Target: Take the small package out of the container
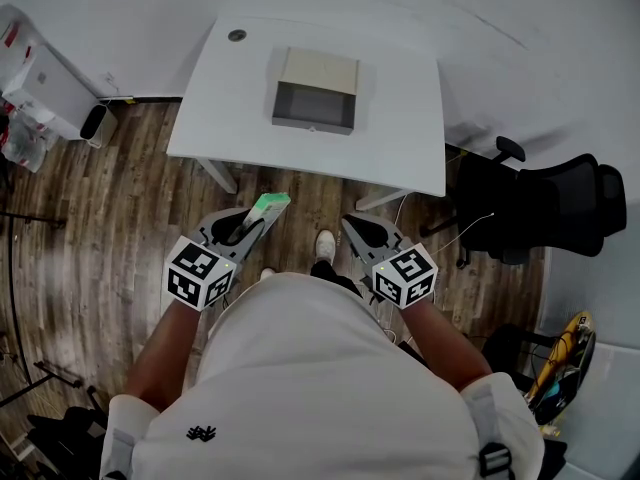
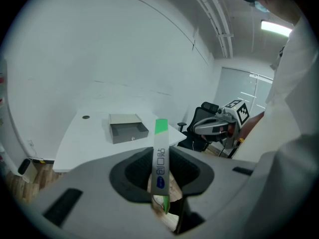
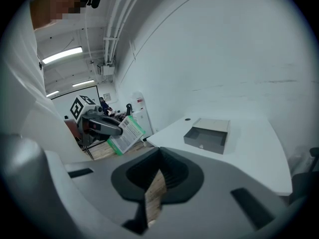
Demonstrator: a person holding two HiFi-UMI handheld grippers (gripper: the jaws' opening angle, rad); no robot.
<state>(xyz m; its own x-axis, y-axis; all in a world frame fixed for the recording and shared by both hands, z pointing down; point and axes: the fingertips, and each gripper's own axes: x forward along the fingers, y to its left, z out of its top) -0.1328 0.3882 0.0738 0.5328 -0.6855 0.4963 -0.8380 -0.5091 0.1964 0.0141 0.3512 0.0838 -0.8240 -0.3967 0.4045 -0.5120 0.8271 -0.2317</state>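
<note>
Short of the near edge of the white rectangular worktop [image 1: 400, 118], over the brown wooden floor [image 1: 110, 198], the left tool [image 1: 258, 222] has the small flat green-and-white package [image 1: 271, 206] pinched between its jaws. The jaws stand only as far apart as the package is thick. The package reaches out past the jaw tips toward the worktop and stays clear of its edge. The right tool [image 1: 357, 230] hangs beside it, also off the near edge; its jaws leave a narrow gap, and only floor shows through this gap. On the middle of the worktop sits the grey open-topped container [image 1: 314, 108] with a beige cover at its far side, and bare surface lies on all its sides. To the right of the worktop stands a black office chair [image 1: 545, 208], well apart from both tools.
</note>
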